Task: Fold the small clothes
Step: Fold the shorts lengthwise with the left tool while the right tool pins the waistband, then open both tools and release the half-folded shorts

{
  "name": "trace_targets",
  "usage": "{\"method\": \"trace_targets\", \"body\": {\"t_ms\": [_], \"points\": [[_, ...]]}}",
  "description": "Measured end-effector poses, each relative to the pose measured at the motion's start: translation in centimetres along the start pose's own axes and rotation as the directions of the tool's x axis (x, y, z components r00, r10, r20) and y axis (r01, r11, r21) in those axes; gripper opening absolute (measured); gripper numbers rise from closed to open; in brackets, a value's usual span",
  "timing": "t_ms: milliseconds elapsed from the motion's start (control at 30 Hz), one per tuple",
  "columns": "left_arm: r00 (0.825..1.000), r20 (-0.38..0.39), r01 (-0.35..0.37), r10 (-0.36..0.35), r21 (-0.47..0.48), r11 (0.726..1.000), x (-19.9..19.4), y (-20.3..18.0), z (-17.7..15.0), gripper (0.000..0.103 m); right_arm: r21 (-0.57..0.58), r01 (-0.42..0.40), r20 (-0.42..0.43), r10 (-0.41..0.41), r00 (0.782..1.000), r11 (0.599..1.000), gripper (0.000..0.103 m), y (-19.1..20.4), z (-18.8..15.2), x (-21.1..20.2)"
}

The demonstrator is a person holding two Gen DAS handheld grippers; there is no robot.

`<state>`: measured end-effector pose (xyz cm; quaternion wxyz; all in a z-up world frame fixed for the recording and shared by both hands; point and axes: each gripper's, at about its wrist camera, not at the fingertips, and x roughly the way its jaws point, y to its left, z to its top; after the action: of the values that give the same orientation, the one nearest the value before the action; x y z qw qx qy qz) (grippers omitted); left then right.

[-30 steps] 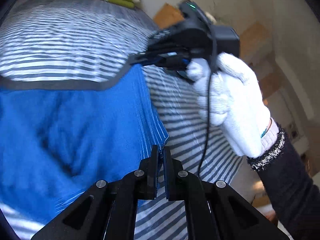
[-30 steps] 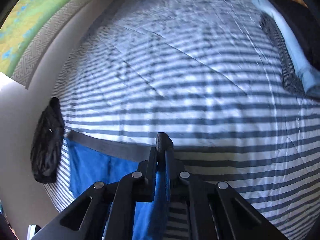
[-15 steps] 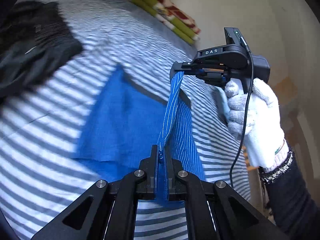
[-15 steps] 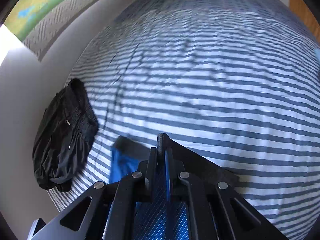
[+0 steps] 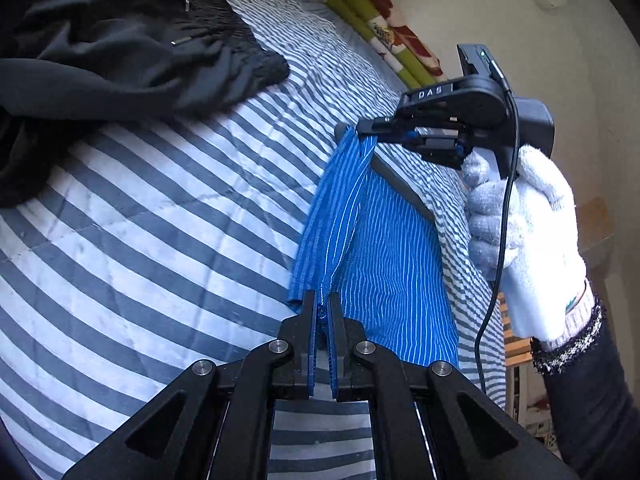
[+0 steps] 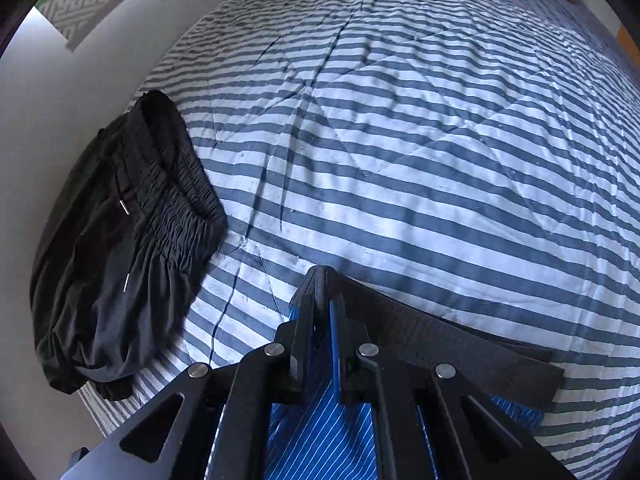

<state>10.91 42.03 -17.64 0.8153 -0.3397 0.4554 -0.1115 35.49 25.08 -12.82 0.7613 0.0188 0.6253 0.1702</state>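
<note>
Blue pinstriped shorts (image 5: 384,248) with a dark grey waistband (image 6: 448,336) lie on the striped quilt (image 6: 400,128), their left edge lifted off it and stretched taut between the two tools. That grey-and-white quilt is the largest thing in view and covers the whole bed. At its far end, against the wall, sits a folded green, white and red blanket (image 5: 384,28). Left of the blue garment and well apart from it, a pair of black shorts (image 6: 120,240) with a gathered elastic waist and metal-tipped drawcords lies crumpled near the quilt's left edge.

In the left wrist view, the right gripper (image 5: 360,130), held by a hand (image 5: 524,240) in a white knit glove above a dark sleeve, is clamped on the far corner of the lifted edge, at the waistband end. A black cable hangs from it. The left gripper (image 5: 323,308) pinches the near corner of the same edge, with blue cloth showing between its closed jaws.
</note>
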Motion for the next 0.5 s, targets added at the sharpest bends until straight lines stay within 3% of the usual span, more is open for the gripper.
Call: {"method": "trace_targets", "body": {"t_ms": [300, 400, 500], "points": [[0.998, -0.054, -0.033, 0.034, 0.012, 0.999, 0.8, -0.4, 0.3, 0.007, -0.018, -0.025, -0.022, 0.025, 0.999, 1.0, 0.01, 0.2, 1.1, 1.4], [0.998, -0.048, -0.043, 0.044, 0.013, 0.999, 0.2, -0.8, 0.4, 0.018, -0.006, -0.079, 0.016, 0.079, 0.997, 0.997, 0.015, -0.3, 1.3, -0.1], [0.999, -0.008, -0.049, 0.049, 0.034, 0.998, -1.1, -1.8, 1.1, 0.02, 0.003, -0.131, 0.061, 0.131, 0.99, 0.991, 0.02, -1.4, 0.9, -3.0]]}}
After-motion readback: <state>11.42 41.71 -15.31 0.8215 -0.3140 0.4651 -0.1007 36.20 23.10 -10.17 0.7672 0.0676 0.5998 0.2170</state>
